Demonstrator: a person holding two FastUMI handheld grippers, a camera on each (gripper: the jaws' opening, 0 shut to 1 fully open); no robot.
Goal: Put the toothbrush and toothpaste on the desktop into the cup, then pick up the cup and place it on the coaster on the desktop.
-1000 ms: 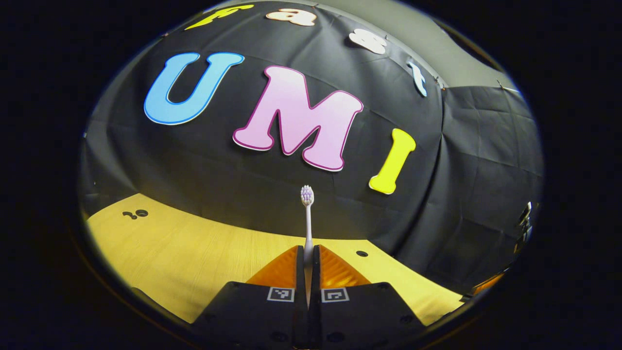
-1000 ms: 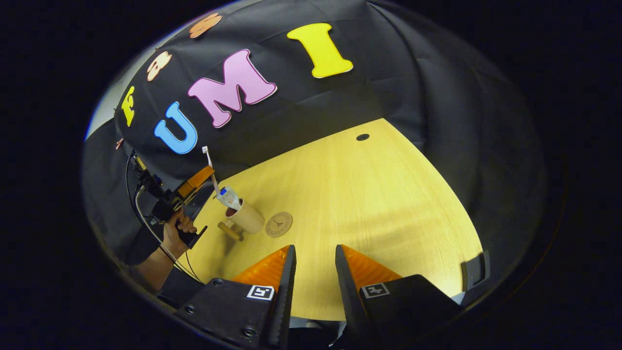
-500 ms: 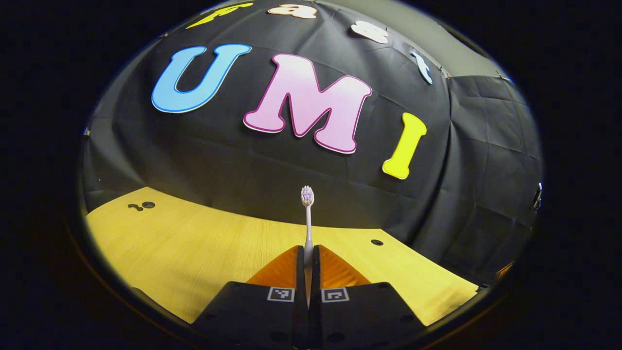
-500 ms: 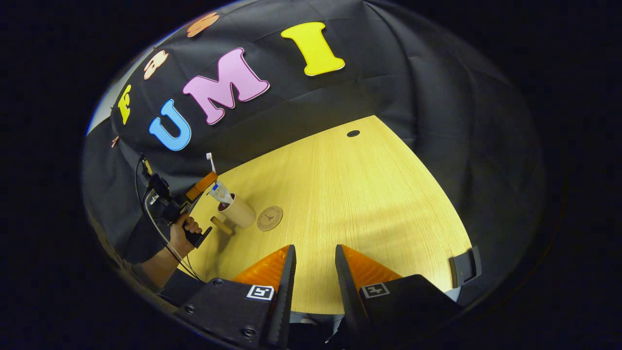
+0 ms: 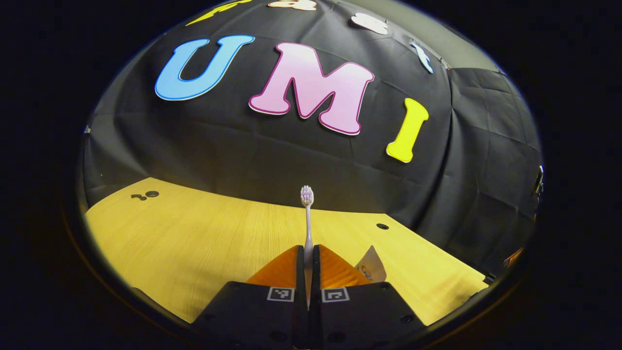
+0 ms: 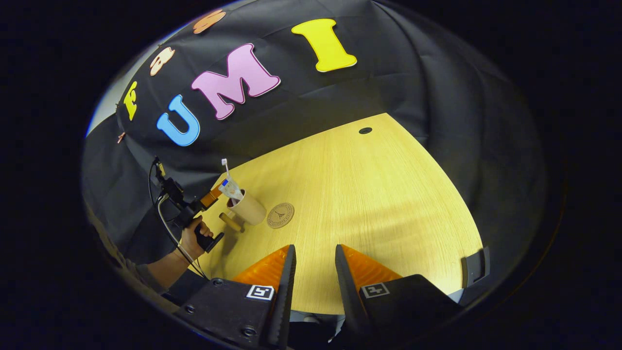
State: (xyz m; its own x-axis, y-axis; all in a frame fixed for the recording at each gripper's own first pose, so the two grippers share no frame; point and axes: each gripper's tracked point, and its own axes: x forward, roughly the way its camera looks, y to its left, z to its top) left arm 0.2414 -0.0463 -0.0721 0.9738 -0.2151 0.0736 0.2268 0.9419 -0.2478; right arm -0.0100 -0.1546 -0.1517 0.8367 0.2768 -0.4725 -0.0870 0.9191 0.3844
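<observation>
Both views are sharp in the centre and bend strongly toward the rim, where the desk (image 6: 369, 194) edge curves and the light falls off. Light comes from above: the desk is bright and evenly lit, with a soft sheen at centre right of the right gripper view. The cloth wall (image 5: 272, 155) stays dim, its creases faintly visible. Shadows are soft and short.

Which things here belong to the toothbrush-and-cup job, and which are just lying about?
Job:
- toothbrush, clamped in the left tool, over the cup
- toothpaste, standing in the cup
- cup
- coaster, bare, beside the cup
- right tool, open, holding nothing

Lying about:
- small wooden cylinder by the cup
- desktop cable holes
</observation>
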